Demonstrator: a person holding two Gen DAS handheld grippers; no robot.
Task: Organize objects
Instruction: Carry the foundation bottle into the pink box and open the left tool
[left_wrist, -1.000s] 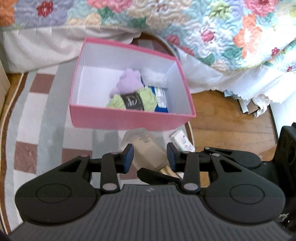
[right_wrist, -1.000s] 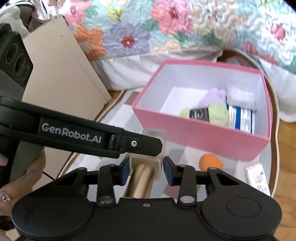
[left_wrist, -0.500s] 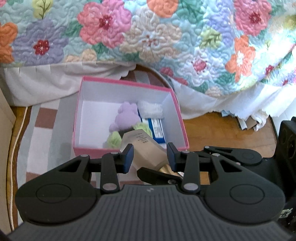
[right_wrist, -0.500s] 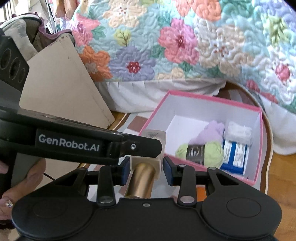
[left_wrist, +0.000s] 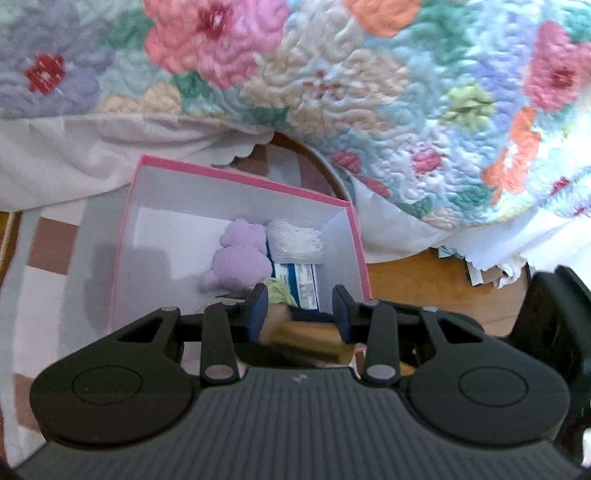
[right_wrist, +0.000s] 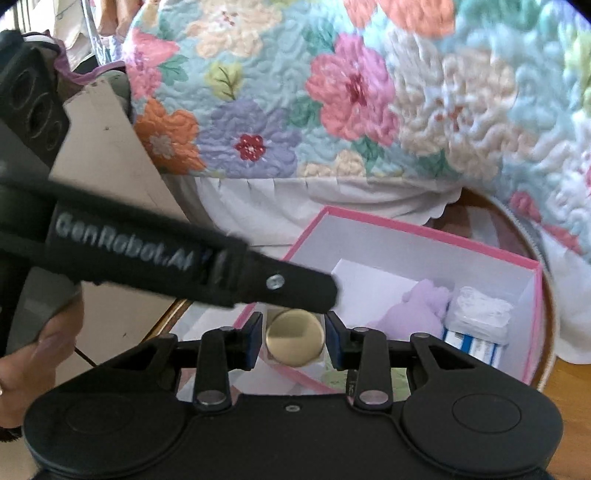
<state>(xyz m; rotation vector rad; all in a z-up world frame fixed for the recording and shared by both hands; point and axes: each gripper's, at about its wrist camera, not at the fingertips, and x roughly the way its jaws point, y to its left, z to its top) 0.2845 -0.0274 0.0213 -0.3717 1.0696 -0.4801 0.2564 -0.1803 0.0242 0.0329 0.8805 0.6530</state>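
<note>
Both grippers are working the same beige bottle with a gold cap, carrying it above the near edge of the pink box. In the right wrist view the right gripper is pinching it, blue pads sitting flush on either side of the squarish body, round gold cap end facing the camera; its jaws are closing, bottle between them. The left gripper's dark finger is crossing in from the left of that view, its tip lying just over the top of the bottle.

In the left wrist view the left gripper is bracketing the blurred bottle, which is lying slantwise between the pads; the left pad is touching the bottle's end, the right pad's contact is too smeared to call, so I cannot tell if this one is clamped or loose.

Inside the pink box, right half: lilac plush, clear bag of white stuff beside it, blue-and-white packet in front of that, green yarn peeking just past the left pad. The box is sitting on a checked rug beside a floral quilt. A person's hand is gripping the left gripper's handle at the lower left of the right wrist view.
</note>
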